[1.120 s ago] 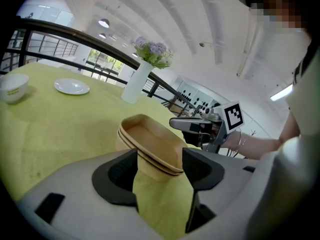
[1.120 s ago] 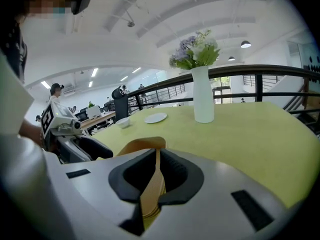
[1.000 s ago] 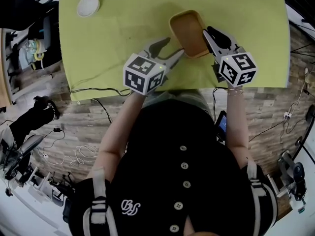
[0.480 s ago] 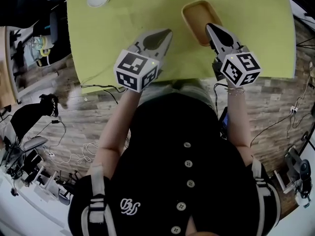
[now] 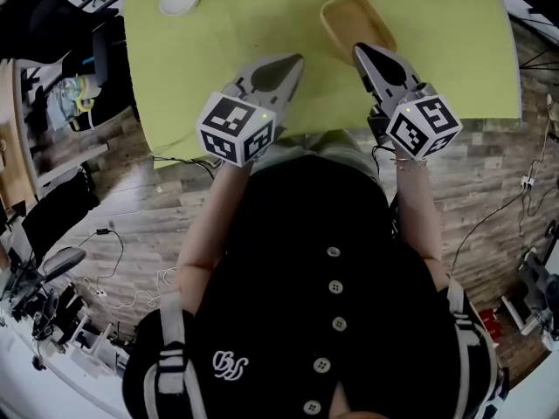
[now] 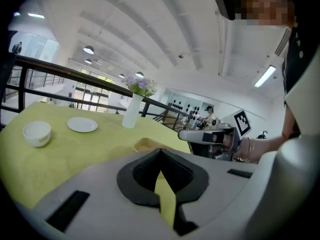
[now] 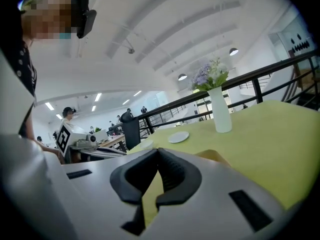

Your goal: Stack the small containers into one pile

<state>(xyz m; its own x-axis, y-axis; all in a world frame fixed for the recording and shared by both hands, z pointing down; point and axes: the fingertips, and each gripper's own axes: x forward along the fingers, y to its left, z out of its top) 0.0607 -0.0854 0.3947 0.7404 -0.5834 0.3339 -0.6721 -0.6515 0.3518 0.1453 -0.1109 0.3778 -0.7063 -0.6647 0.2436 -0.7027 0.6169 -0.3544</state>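
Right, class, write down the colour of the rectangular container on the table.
The container is mustard yellow; the head view shows it best.

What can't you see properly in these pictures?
- Tan container: the head view looks straight down on it, so how many are stacked inside cannot be told. In the left gripper view, the left gripper itself hides most of it.
- Vase and plate: beyond the top edge of the head view; they show only in the gripper views.
- Person at the far desks: too small to make out in the right gripper view.
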